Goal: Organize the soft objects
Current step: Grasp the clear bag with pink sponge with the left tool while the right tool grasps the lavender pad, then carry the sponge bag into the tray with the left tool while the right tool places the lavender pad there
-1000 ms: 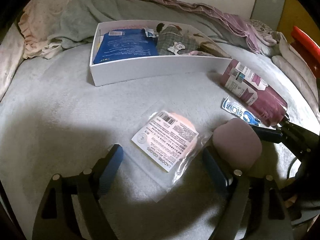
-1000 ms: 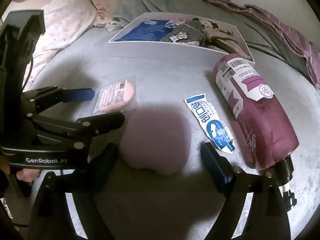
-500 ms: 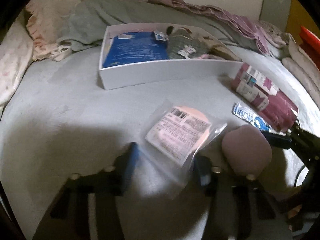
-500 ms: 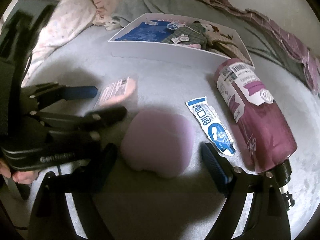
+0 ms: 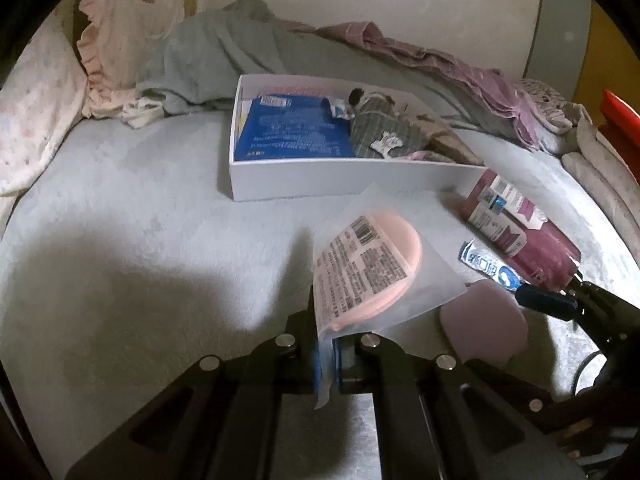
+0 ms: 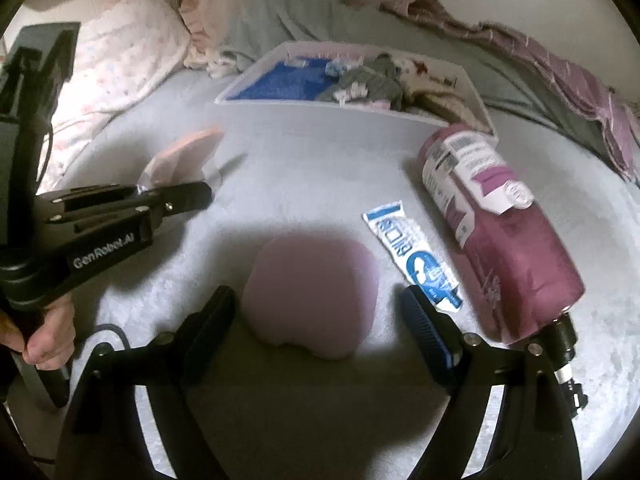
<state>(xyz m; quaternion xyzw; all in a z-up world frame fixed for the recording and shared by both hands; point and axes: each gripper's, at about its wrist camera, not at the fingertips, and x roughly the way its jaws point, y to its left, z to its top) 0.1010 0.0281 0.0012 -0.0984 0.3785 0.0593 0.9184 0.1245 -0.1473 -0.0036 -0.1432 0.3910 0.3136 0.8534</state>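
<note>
A pink round puff in a clear bag [image 5: 376, 268] with a printed label is tilted up off the grey bedspread, and my left gripper [image 5: 328, 344] is shut on the bag's lower edge. The right wrist view shows the puff [image 6: 188, 156] sticking up from the left gripper [image 6: 192, 194]. A soft mauve sponge [image 6: 312, 292] lies on the bed between the fingers of my right gripper [image 6: 318, 300]. Its jaws are closing, with gaps left on both sides. A white box [image 5: 340, 180] behind holds a blue pack and folded clothes.
A maroon bottle [image 6: 500, 240] lies on its side at the right, with a blue-and-white sachet [image 6: 416, 256] beside it. A floral pillow [image 6: 120, 60], a grey-green blanket [image 5: 208, 60] and purple cloth [image 5: 440, 64] line the back. A hand [image 6: 48, 332] holds the left gripper's handle.
The left jaws closed from wide open onto the bagged puff and lifted it off the bedspread. The right gripper stayed around the mauve sponge.
</note>
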